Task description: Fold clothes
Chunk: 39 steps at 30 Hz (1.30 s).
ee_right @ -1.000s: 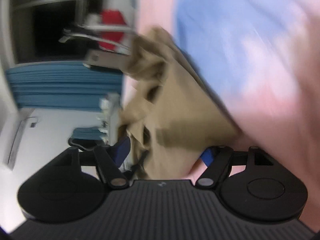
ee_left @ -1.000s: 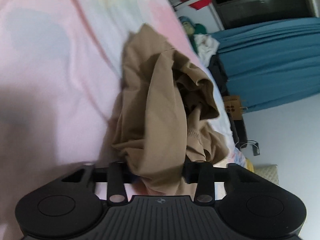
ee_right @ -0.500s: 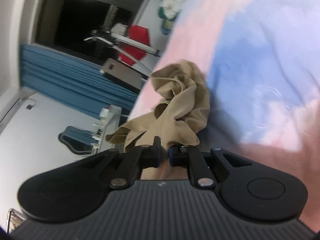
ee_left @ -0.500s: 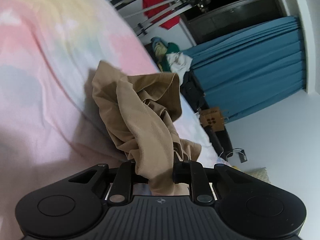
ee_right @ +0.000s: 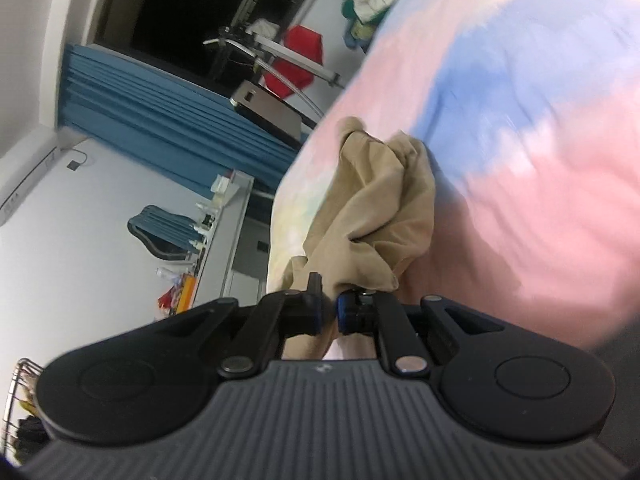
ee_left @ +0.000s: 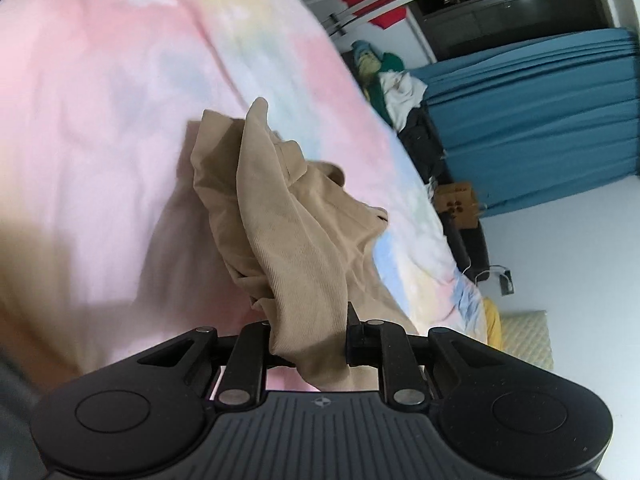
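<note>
Gripping the tan garment (ee_left: 292,232), both the left tool (ee_left: 308,340) and right tool (ee_right: 329,312) lift it above the bedspread (ee_left: 120,100).

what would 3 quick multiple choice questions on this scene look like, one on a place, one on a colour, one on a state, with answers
1. Where does the tan garment lie?
A. on a pastel bedspread
B. in a wire basket
C. on a wooden floor

2. What colour are the curtains?
A. yellow
B. teal blue
C. white

3. How does the right gripper stand?
A. wide open, clear of the cloth
B. out of view
C. closed on a bunch of the tan cloth

Answers:
1. A: the garment rests crumpled on the pink, blue and yellow bedspread, one end raised in the left gripper.
2. B: pleated teal blue cloth hangs by the dark window.
3. C: its jaws stand almost together with the cloth gathered between them in the right wrist view.
</note>
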Available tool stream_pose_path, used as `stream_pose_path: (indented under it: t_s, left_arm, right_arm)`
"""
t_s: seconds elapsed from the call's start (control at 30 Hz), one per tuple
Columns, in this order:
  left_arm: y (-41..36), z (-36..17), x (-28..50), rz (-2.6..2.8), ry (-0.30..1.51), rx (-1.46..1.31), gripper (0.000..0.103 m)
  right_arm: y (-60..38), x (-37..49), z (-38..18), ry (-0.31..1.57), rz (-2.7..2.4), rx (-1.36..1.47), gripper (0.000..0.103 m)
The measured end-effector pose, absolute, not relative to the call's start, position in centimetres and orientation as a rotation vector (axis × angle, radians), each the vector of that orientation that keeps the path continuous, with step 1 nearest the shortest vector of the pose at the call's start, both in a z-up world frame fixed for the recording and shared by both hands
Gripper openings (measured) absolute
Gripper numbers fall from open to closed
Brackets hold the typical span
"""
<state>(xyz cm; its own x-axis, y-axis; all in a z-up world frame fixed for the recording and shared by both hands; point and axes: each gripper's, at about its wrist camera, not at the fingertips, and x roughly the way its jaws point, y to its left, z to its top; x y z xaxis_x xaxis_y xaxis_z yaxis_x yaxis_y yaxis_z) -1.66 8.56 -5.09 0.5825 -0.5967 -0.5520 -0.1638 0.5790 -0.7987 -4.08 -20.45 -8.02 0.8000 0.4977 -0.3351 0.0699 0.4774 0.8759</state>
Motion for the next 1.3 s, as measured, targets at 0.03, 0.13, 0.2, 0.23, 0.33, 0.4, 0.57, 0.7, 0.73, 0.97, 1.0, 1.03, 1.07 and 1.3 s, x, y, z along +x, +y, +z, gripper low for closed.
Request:
stream_pose_path:
  t_s: [0.03, 0.13, 0.2, 0.23, 0.33, 0.4, 0.57, 0.7, 0.73, 0.97, 1.0, 1.03, 1.07, 1.3]
  left_arm:
    - [8.7, -5.1, -1.9, -0.299, 0.944, -0.96, 0.019]
    - [9.0, -4.3, -1.0, -0.279, 0.938, -0.994, 0.021]
    - [9.1, -3.4, 0.4, -0.26, 0.926, -1.006, 0.023]
    - [9.2, -3.1, 1.6, -0.255, 0.923, -1.019, 0.023]
    - [9.4, -2.4, 5.4, -0.243, 0.911, -1.05, 0.027]
    - [9.6, -2.6, 8.2, -0.231, 0.909, -1.08, 0.029]
    - [9.4, -5.2, 15.2, -0.184, 0.953, -1.076, 0.031]
    - [9.0, -8.3, 20.0, -0.209, 0.969, -0.991, 0.037]
    - [8.9, -9.0, 21.0, -0.216, 0.975, -0.964, 0.037]
    - [7.6, -11.1, 24.1, -0.228, 0.953, -0.755, 0.038]
    - [7.4, -11.0, 24.1, -0.232, 0.944, -0.726, 0.039]
    - [7.1, -10.8, 24.1, -0.237, 0.932, -0.696, 0.04]
    - [6.8, -10.5, 23.8, -0.243, 0.921, -0.669, 0.042]
    - [4.8, -7.6, 20.0, -0.315, 0.763, -0.502, 0.082]
  right_arm:
    - [-20.4, -4.3, -7.8, 0.616, 0.28, 1.061, 0.01]
    - [-20.3, -3.7, -7.0, 0.621, 0.27, 1.102, 0.01]
    - [-20.4, -2.4, -6.2, 0.625, 0.262, 1.137, 0.01]
    - [-20.4, -1.5, -5.9, 0.622, 0.256, 1.145, 0.01]
    - [-20.6, 1.9, -5.1, 0.627, 0.226, 1.173, 0.011]
    - [-20.6, 4.7, -5.0, 0.638, 0.198, 1.19, 0.012]
    - [-20.5, 11.8, -7.3, 0.707, 0.124, 1.209, 0.012]
    - [-20.3, 16.3, -10.0, 0.745, 0.081, 1.191, 0.012]
    - [-20.3, 17.2, -10.8, 0.752, 0.074, 1.187, 0.012]
    - [-20.0, 21.4, -14.1, 0.789, 0.116, 1.092, 0.016]
    - [-19.9, 21.6, -13.8, 0.788, 0.128, 1.065, 0.017]
    - [-19.8, 21.8, -13.4, 0.786, 0.141, 1.034, 0.022]
    - [-19.5, 21.7, -12.9, 0.778, 0.164, 1.004, 0.031]
    - [-18.8, 19.9, -10.0, 0.662, 0.312, 0.835, 0.07]
